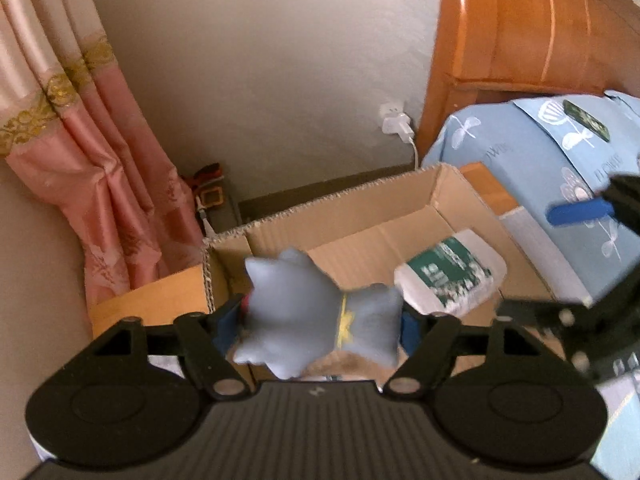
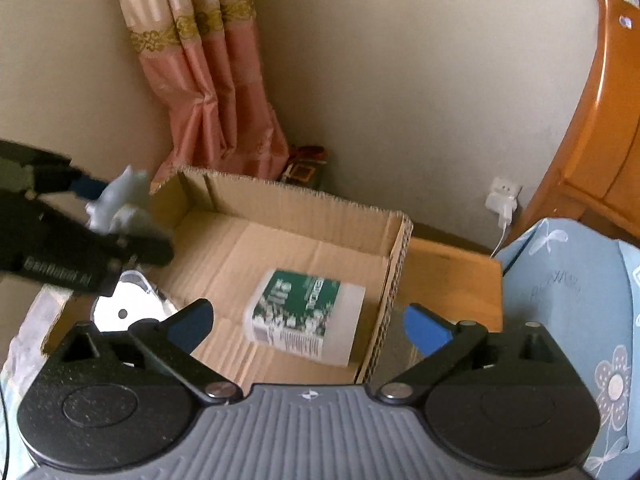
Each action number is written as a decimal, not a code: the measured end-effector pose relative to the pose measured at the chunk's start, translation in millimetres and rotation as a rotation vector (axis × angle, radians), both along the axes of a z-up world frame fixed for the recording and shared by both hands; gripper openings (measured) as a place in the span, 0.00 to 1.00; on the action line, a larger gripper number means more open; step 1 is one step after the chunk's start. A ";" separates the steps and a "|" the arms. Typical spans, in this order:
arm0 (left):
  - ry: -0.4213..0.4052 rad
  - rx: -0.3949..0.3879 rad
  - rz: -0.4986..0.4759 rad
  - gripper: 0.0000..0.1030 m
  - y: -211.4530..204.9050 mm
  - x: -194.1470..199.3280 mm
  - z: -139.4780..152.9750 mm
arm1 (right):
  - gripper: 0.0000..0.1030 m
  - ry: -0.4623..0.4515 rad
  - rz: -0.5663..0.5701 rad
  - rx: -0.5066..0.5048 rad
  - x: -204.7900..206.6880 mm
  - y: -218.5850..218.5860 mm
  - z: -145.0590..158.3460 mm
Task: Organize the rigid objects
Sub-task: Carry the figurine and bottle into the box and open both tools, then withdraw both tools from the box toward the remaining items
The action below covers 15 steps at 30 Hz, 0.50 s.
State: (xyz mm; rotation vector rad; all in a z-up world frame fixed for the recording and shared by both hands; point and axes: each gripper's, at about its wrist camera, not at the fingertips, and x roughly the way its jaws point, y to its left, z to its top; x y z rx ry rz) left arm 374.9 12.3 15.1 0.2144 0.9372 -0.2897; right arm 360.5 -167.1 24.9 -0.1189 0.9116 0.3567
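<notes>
Nearest us, our left gripper [image 1: 316, 322] has a smooth grey toy cat [image 1: 308, 316] between its blue pads; whether they press it, we cannot tell. Our right gripper [image 2: 308, 324] gapes empty above the blurred white bottle [image 2: 304, 316] in the corrugated cardboard box [image 2: 280, 200].

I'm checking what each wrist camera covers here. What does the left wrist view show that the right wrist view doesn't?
Only the left wrist view shows the grey toy figure close up between the left gripper fingers, yellow collar visible. Only the right wrist view shows the shiny metal piece in the cardboard box and the open, empty right gripper. Both show the box, the green-labelled white bottle, the pink curtain and the wall charger.
</notes>
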 end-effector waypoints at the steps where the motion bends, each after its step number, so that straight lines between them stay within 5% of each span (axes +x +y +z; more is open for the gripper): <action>1: -0.016 0.006 0.016 0.92 -0.4 0.0 1.0 | 1.00 0.006 0.003 -0.004 -2.1 -0.5 -0.2; 15: -0.058 -0.033 0.039 0.92 7.1 -43.1 25.4 | 1.00 0.000 0.021 0.009 -55.9 -1.3 3.2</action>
